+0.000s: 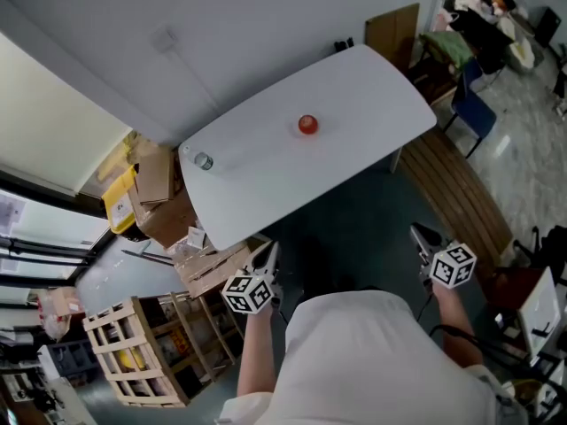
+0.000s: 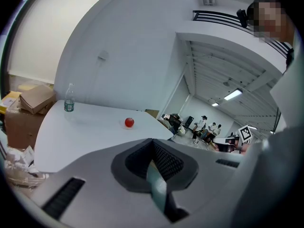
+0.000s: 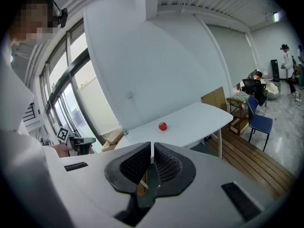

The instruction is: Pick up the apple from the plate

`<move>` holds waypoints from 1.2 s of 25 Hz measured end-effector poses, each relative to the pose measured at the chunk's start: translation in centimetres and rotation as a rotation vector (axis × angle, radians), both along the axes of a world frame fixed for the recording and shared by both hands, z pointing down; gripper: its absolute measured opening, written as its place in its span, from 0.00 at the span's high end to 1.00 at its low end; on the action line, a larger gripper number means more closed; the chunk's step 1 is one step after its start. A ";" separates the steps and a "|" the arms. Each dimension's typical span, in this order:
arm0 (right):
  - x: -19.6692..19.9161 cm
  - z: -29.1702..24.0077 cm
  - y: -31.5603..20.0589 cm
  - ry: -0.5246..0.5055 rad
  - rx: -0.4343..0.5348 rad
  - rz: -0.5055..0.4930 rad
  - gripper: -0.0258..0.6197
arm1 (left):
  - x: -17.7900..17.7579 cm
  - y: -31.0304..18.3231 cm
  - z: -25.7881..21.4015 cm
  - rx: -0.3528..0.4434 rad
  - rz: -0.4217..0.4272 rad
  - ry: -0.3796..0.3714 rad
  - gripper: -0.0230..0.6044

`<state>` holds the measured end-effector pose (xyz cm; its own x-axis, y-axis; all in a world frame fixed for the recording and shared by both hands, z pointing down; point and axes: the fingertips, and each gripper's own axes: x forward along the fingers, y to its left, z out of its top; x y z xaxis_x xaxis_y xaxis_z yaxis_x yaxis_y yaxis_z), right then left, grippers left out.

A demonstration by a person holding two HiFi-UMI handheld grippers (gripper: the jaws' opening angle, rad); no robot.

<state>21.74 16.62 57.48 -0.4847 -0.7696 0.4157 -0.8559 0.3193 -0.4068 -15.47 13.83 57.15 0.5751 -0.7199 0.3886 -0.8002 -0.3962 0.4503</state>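
At 12 o'clock on white oval table (image 1: 266, 175), small red apple (image 1: 307, 124) untouched; my left gripper (image 1: 266, 253) and right gripper (image 1: 423, 235) pressed together, empty, well apart from it; pick all left.

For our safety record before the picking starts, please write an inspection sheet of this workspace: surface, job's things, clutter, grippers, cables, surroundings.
Surface: white table, rounded corners.
Job's things: red apple mid-table; plate under it hard to make out.
Clutter: water bottle at the table's left end.
Grippers: left gripper and right gripper both shut, empty, short of the table.
Cables: nothing seen.
Surroundings: cardboard boxes, wooden crate left; blue chair right.
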 end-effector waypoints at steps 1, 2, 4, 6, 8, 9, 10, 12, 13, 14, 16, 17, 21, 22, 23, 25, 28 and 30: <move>-0.1 0.0 -0.4 0.002 -0.002 0.004 0.89 | 0.0 -0.7 -0.1 0.004 0.006 0.002 0.96; -0.3 0.0 -0.9 0.004 -0.002 0.009 0.89 | -0.1 -1.4 -0.2 0.007 0.012 0.005 0.96; -0.6 0.1 -2.0 0.006 0.001 0.015 0.89 | -0.3 -2.7 -0.4 0.013 0.024 0.012 0.96; -1.1 -0.1 -3.0 0.007 0.000 0.024 0.89 | -0.4 -4.2 -0.4 0.014 0.036 0.014 0.96; -1.6 -0.3 -4.2 0.009 -0.003 0.033 0.89 | -0.6 -5.7 -0.3 0.012 0.047 0.014 0.96; -1.9 -0.3 -4.8 0.010 -0.005 0.037 0.89 | -0.7 -6.6 -0.2 0.010 0.052 0.015 0.96; -2.1 -0.2 -5.4 0.010 -0.007 0.041 0.89 | -0.9 -7.4 -0.1 0.007 0.058 0.015 0.96; -2.6 -0.2 -6.5 0.006 -0.010 0.052 0.89 | -1.1 -8.9 0.0 0.002 0.072 0.013 0.96; -2.8 -0.1 -7.1 0.005 -0.011 0.057 0.89 | -1.2 -9.6 0.0 0.000 0.081 0.010 0.96; -3.0 -0.1 -7.6 0.006 -0.012 0.060 0.89 | -1.3 -10.3 0.0 -0.001 0.090 0.007 0.96; -3.5 -0.2 -8.7 0.012 -0.014 0.069 0.89 | -1.5 -11.6 -0.1 -0.004 0.109 0.003 0.96; -3.8 -0.3 -9.2 0.016 -0.016 0.074 0.89 | -1.6 -12.2 0.0 -0.006 0.120 0.000 0.96; -5.0 -0.4 -11.3 0.019 -0.024 0.102 0.89 | -2.0 -14.8 0.3 -0.015 0.171 -0.020 0.96; -5.2 -0.5 -11.8 0.020 -0.025 0.109 0.89 | -2.1 -15.5 0.4 -0.016 0.183 -0.025 0.96; -5.4 -0.5 -12.4 0.022 -0.025 0.116 0.89 | -2.1 -16.3 0.5 -0.016 0.196 -0.029 0.96; -5.9 -0.6 -13.4 0.029 -0.027 0.128 0.89 | -2.1 -17.7 0.6 -0.015 0.218 -0.032 0.96; -6.7 -0.4 -14.6 0.037 -0.034 0.145 0.89 | -2.3 -19.5 0.8 -0.016 0.253 -0.032 0.96; -7.0 -0.4 -15.3 0.041 -0.038 0.162 0.89 | -2.2 -20.3 1.1 -0.022 0.279 -0.031 0.96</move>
<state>14.71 1.33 57.10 -0.3379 -0.8197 0.4625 -0.9109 0.1611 -0.3799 -17.70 -6.48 58.25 0.7378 -0.5262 0.4228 -0.6747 -0.5935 0.4388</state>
